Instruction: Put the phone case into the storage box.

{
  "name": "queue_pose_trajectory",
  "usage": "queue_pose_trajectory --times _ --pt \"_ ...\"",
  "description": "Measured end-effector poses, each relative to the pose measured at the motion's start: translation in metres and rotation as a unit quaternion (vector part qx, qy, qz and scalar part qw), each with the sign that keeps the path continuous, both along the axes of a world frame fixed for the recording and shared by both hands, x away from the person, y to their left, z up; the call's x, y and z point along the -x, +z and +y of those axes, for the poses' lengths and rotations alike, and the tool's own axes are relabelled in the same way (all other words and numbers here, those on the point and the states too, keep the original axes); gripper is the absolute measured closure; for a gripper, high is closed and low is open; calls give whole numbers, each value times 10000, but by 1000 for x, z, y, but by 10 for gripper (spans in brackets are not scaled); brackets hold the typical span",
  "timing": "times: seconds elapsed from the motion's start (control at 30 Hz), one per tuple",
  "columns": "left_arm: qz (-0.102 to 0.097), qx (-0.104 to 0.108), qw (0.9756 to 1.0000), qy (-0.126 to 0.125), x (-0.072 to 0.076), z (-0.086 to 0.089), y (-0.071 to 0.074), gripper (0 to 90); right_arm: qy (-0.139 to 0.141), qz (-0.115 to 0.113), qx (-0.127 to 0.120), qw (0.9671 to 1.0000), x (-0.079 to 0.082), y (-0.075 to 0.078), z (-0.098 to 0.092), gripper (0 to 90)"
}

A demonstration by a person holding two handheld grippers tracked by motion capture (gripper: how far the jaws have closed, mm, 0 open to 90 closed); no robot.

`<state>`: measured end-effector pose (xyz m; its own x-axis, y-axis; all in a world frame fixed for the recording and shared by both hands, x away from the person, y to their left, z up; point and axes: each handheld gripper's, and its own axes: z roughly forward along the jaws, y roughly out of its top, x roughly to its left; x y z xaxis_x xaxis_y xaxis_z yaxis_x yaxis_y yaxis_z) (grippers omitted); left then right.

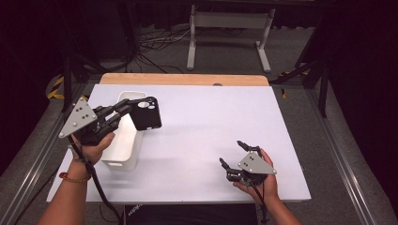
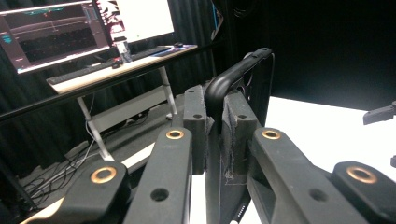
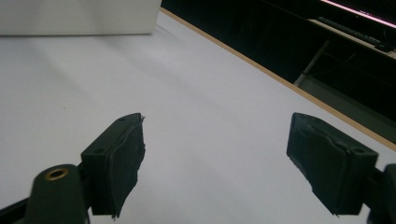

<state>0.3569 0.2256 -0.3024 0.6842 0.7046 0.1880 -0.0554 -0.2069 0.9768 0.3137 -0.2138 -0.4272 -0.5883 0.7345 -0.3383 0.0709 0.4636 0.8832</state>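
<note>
Left gripper: the left gripper sits in the person's left hand at the left side of the table; its jaws are clamped tight on the edge of a black phone case.
Phone case: the black phone case hangs in the air, held by one edge, just beside and partly above the near right rim of the white bin; its back, with the camera cut-out, faces the high view. In the left gripper view the case's rounded edge rises from between the two pads and stands nearly upright.
White bin: the white bin stands on the table's left part, long side running away from the person, under the left gripper.
Right gripper: the right gripper rests low at the near right of the table in the right hand; its jaws stand wide apart with nothing between them, and in the right gripper view bare white tabletop lies between the fingers.
Table: the white tabletop has a wooden strip along its far edge.
Spacing: the two grippers are well apart, the case far from the right gripper.
</note>
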Motion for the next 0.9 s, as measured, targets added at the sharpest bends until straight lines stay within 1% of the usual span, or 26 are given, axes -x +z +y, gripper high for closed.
queue_pose_trajectory --times 0.13,0.23,0.33,0.53,0.63,0.7,0.73,0.87,0.9 --pt "-30 25 10000 43 1 6 2 824 -13 -3 -15 10000 0 0 0 197" --pt "-74 98 9999 26 1 11 2 824 -31 3 -27 10000 0 0 -1 197" --pt "-70 89 9999 56 0 15 1 824 -29 10 -29 10000 0 0 -1 197" --pt "-84 97 9998 167 -2 22 1 824 -29 28 -41 10000 -1 0 0 198" --pt "-66 139 9996 246 -3 27 0 824 -13 58 -50 10000 -1 -1 0 198" --pt "-82 115 9996 257 -3 29 0 824 -14 52 -57 10000 -1 -1 0 198" --pt "-71 151 9994 293 -3 31 0 824 -11 48 -66 10000 -1 0 0 198" --pt "-69 143 9991 384 -4 36 -1 824 -13 54 -97 9999 -1 0 -1 198" --pt "-82 89 9991 414 -4 38 0 824 -16 55 -100 9999 -1 0 -2 198"
